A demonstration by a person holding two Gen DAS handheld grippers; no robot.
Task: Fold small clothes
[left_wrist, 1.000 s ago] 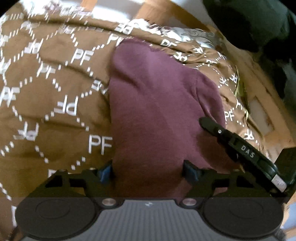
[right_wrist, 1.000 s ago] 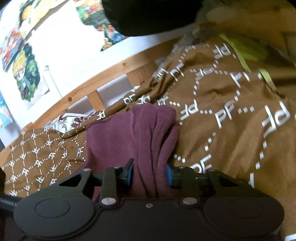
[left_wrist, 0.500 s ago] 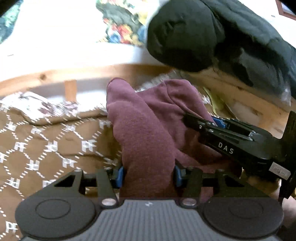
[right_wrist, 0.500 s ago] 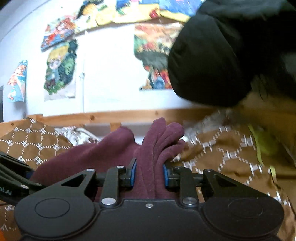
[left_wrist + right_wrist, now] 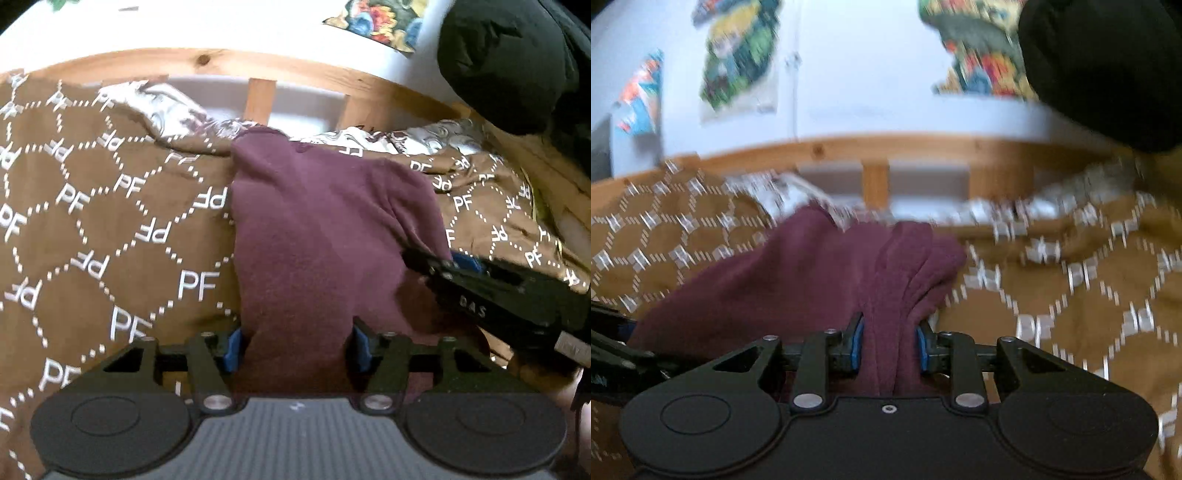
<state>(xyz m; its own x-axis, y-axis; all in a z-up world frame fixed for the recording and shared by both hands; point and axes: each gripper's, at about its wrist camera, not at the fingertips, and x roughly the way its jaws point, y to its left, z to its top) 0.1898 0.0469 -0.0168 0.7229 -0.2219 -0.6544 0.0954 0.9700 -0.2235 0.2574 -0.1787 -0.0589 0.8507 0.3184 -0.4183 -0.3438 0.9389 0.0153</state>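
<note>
The brown bedspread [image 5: 110, 236] carries the letters "PF" in white, repeated all over inside a lattice of dotted white lines; some stand upright, some turned or upside down. On the black body of the right gripper [image 5: 447, 264], seen from the left wrist, the faint letters "DAS" can be read. The posters [image 5: 738, 62] on the wall are too blurred to read.

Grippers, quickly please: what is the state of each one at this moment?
Left gripper: jaws just opened wider, maroon garment between them; grip cannot be told.
Right gripper: closed on a bunched fold of the garment.
</note>
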